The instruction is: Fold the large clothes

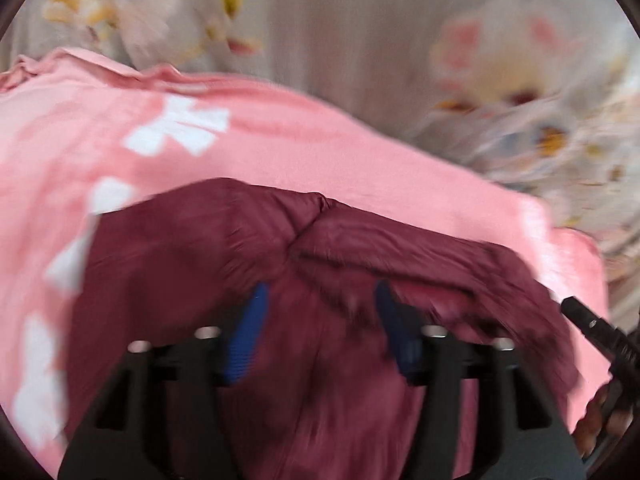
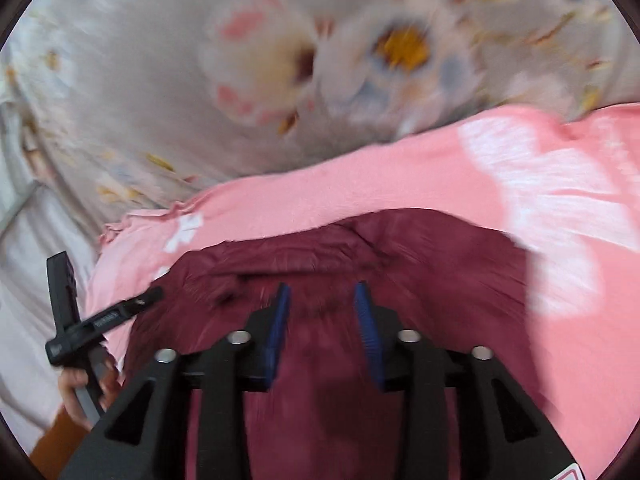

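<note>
A dark red padded garment point(image 1: 280, 248) lies bunched on a pink blanket with white flower prints point(image 1: 120, 140). My left gripper point(image 1: 320, 300) is open, its blue-padded fingers point(image 1: 250, 320) spread just above the red cloth. In the right wrist view the same red garment point(image 2: 420, 272) fills the lower middle on the pink blanket point(image 2: 520, 184). My right gripper point(image 2: 322, 292) is open over it, with nothing between its pads. The left gripper point(image 2: 148, 296) shows at the left of the right wrist view, beside the garment's edge. Both views are motion-blurred.
A grey bedsheet with large flower prints point(image 2: 280, 60) lies beyond the blanket and also shows in the left wrist view point(image 1: 520, 80). The right gripper's black body point(image 1: 592, 328) shows at the right edge of the left wrist view. A hand point(image 2: 76, 392) holds the left gripper.
</note>
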Available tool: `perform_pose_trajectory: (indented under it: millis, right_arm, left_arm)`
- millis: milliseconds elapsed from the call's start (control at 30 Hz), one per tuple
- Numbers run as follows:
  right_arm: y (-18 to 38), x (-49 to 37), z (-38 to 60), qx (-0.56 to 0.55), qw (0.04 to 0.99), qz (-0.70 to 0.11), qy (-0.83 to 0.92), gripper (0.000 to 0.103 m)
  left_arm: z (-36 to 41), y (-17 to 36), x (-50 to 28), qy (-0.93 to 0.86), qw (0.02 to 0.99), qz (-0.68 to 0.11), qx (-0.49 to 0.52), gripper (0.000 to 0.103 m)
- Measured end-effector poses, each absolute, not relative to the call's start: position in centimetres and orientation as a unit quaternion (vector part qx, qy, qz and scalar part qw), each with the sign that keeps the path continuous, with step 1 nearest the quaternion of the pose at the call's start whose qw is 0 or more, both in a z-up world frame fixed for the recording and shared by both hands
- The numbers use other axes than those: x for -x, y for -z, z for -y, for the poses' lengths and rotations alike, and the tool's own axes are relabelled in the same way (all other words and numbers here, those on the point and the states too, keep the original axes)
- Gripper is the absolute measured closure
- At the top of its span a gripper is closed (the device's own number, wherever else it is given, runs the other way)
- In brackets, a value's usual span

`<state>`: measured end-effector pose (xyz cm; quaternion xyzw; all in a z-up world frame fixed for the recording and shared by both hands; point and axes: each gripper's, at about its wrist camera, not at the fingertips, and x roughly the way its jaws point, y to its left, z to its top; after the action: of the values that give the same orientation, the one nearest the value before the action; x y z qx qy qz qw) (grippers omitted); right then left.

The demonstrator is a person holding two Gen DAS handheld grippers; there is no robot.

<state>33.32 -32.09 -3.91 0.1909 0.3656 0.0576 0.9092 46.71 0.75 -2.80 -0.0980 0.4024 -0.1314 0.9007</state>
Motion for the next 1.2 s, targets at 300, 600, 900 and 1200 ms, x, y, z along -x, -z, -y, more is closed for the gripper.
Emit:
perform_pose_trajectory:
  millis: [300, 600, 900, 1200]
  right_arm:
    - [1.9, -7.1, 38.7, -0.193, 0.896, -0.397, 0.039, 0.033]
    - [7.9, 2.6, 38.8, -0.329, 0.854, -0.402, 0.039, 0.033]
    - [10.6, 0.5, 35.8, -0.380, 0.833, -0.402, -0.005, 0.032]
    - [10.3, -0.6, 35.4, -0.410, 0.831, -0.376, -0.012, 0.093]
  left_arm:
    - [-15.0, 1.7, -26.6, 0.130, 0.869, -0.455, 0.142, 0.032]
    - [-19.9, 7.4, -15.7, 0.132, 0.831, -0.490, 0.227, 0.032]
    - [-18.6, 9.4, -14.8, 0.140, 0.819, -0.482, 0.278, 0.045]
    - [-18.8, 9.2, -14.2, 0.128, 0.824, -0.476, 0.280, 0.091]
